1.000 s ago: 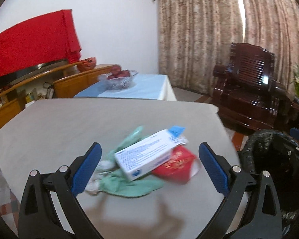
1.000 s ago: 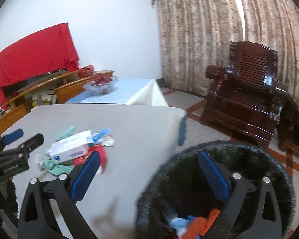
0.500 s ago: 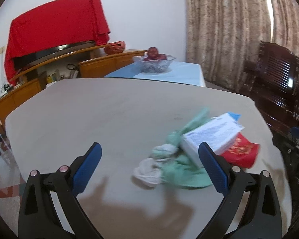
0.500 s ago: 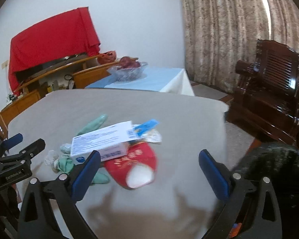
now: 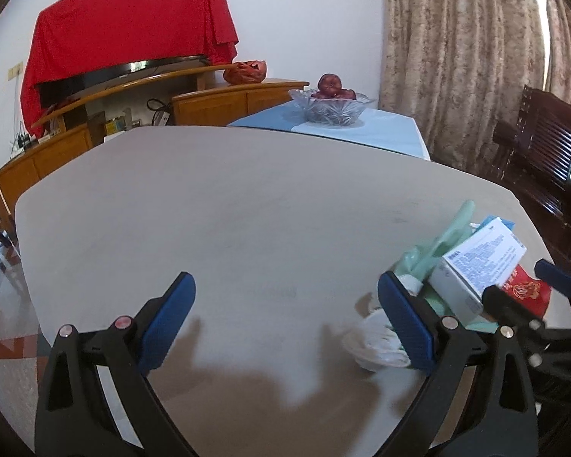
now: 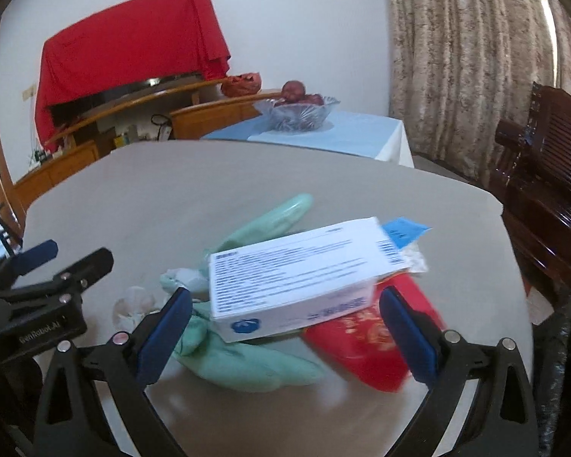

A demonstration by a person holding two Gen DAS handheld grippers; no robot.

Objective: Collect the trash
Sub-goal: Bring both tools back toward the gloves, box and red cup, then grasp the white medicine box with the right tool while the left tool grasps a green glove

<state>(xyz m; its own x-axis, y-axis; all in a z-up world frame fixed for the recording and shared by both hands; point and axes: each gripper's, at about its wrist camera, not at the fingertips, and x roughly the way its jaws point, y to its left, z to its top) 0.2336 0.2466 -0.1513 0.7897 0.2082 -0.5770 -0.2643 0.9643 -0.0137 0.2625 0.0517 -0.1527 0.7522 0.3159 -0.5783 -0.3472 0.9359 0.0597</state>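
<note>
A pile of trash lies on the grey table (image 6: 133, 198): a white box with blue print (image 6: 300, 270), a red packet (image 6: 369, 339), pale green gloves (image 6: 247, 361), a blue wrapper (image 6: 403, 230) and a crumpled clear wrapper (image 6: 133, 304). My right gripper (image 6: 285, 335) is open, its fingers either side of the box just in front of it. My left gripper (image 5: 285, 320) is open and empty over bare table (image 5: 209, 209), the pile beside its right finger: box (image 5: 479, 262), red packet (image 5: 525, 293), crumpled wrapper (image 5: 377, 342).
A black bin's rim (image 6: 567, 342) shows at the right table edge. A dark wooden armchair (image 6: 548, 175) stands right. Behind the table are a blue-clothed table with a glass fruit bowl (image 5: 333, 104) and a wooden cabinet (image 5: 95, 122) under a red cloth.
My right gripper has swung from over the bin to the pile and now frames the box. My left gripper has turned left, so the pile slid to its right side.
</note>
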